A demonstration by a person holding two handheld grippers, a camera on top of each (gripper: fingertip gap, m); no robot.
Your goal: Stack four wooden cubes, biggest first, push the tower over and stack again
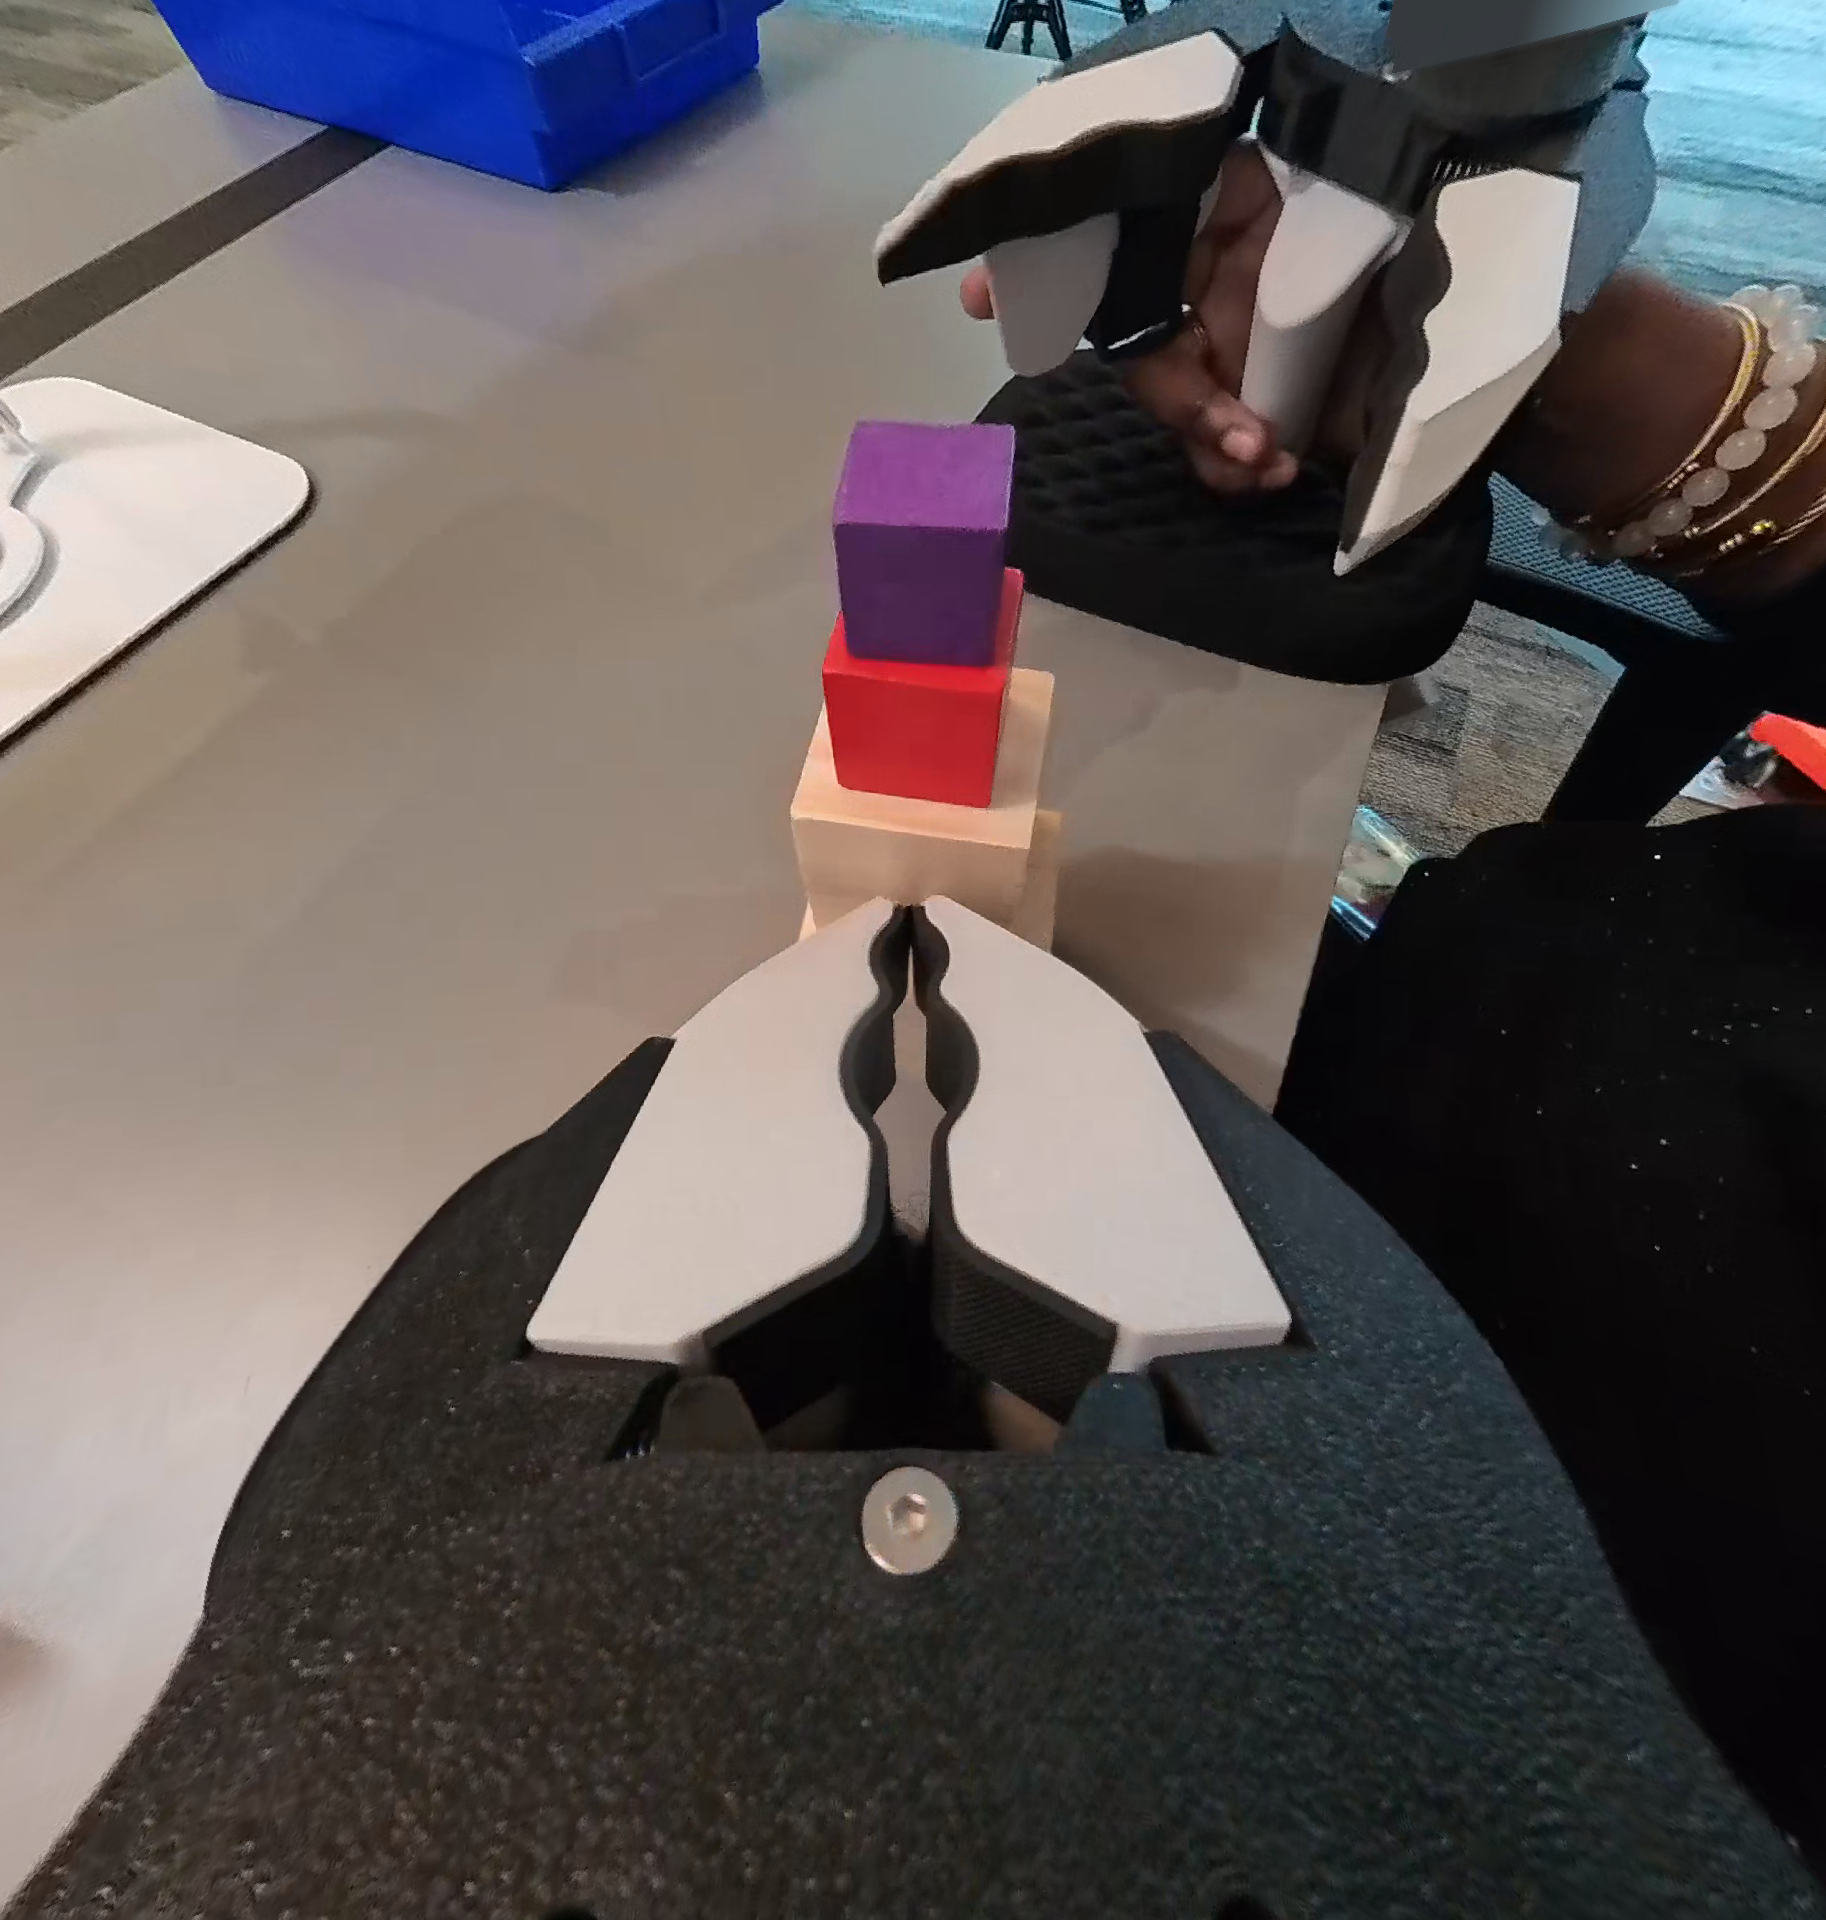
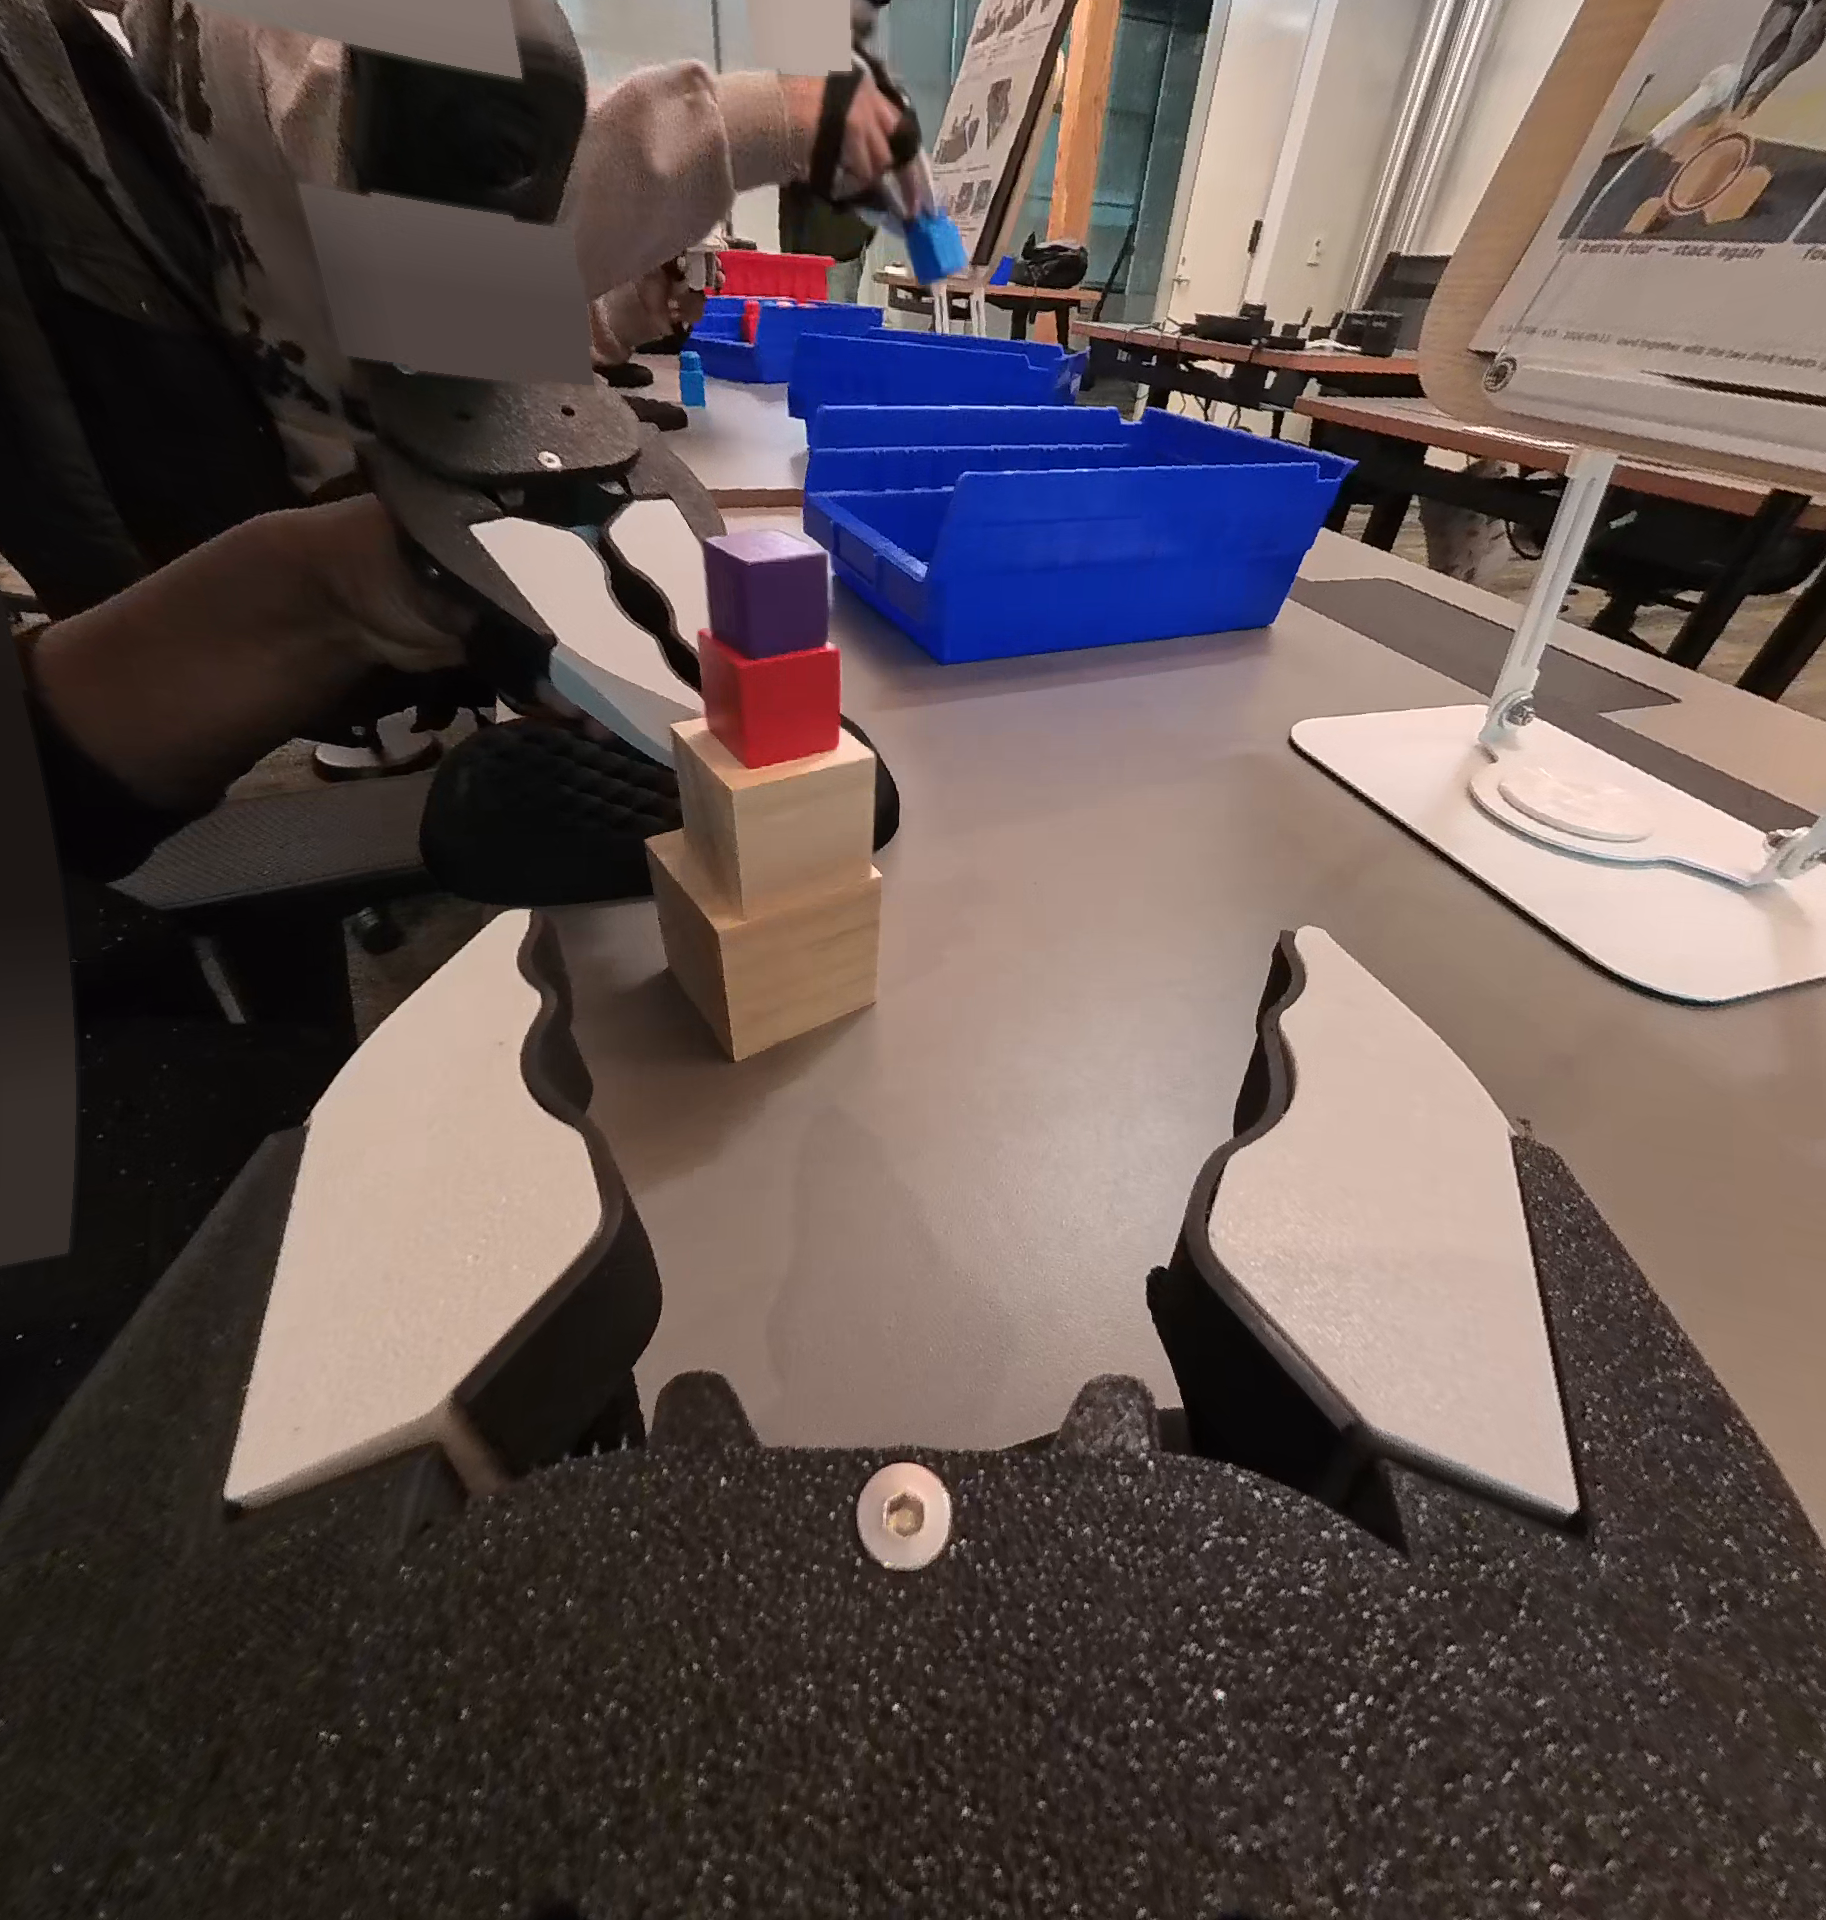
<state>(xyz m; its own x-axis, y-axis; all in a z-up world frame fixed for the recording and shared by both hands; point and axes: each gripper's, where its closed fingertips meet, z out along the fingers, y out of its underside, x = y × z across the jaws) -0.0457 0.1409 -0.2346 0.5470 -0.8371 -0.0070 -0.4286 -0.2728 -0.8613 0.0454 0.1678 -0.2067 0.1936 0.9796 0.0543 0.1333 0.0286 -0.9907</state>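
Note:
A stack of cubes stands on the grey table point(image 1: 421, 831). A purple cube point(image 1: 924, 540) sits on a red cube point(image 1: 914, 727), which sits on a wooden cube point(image 1: 919, 842). In the right wrist view a larger wooden cube point(image 2: 795, 956) lies at the bottom, under the wooden cube point(image 2: 784, 821), the red cube point(image 2: 774, 701) and the purple cube point(image 2: 769, 608). My left gripper point(image 1: 909, 909) is shut with nothing between its pads, its tips close against the stack's near side. It also shows behind the stack in the right wrist view point(image 2: 660, 717). My right gripper point(image 2: 914, 956) is open and empty, with the stack just inside its left finger. It also shows above the stack in the left wrist view point(image 1: 1115, 418).
A blue bin point(image 2: 1075, 540) stands behind the stack, also in the left wrist view point(image 1: 473, 73). A white stand base point(image 2: 1615, 831) lies to the right. A black chair armrest point(image 1: 1200, 540) sits at the table's edge by the stack. More bins and another person are farther along the table. The grippers' ends are close to 12 cm from one another.

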